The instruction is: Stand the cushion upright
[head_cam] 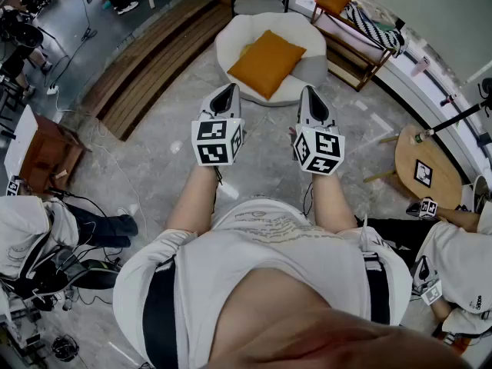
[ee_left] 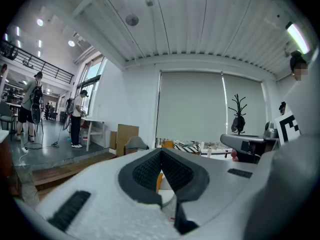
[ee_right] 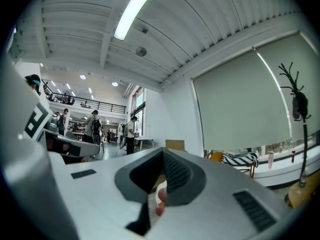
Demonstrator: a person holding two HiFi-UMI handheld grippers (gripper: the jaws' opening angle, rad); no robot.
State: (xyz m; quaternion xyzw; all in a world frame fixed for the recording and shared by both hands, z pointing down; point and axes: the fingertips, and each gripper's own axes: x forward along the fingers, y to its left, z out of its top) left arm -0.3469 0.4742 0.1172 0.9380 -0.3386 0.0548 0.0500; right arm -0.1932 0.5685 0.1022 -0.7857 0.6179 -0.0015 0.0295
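Cushion (head_cam: 267, 61) lying on seat (head_cam: 231, 41): head view | left tool (head_cam: 229, 92), right tool (head_cam: 310, 94) closed, empty: gripper views

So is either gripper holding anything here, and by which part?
Nothing is held: left gripper and right gripper are both shut and empty, short of the orange cushion.

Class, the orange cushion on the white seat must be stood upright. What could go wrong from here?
1. The left claw and right claw are shut and short of the orange cushion; unopened, they would likely shove it, not grip it.
2. The white seat looks soft and rounded, so the cushion may flop over.
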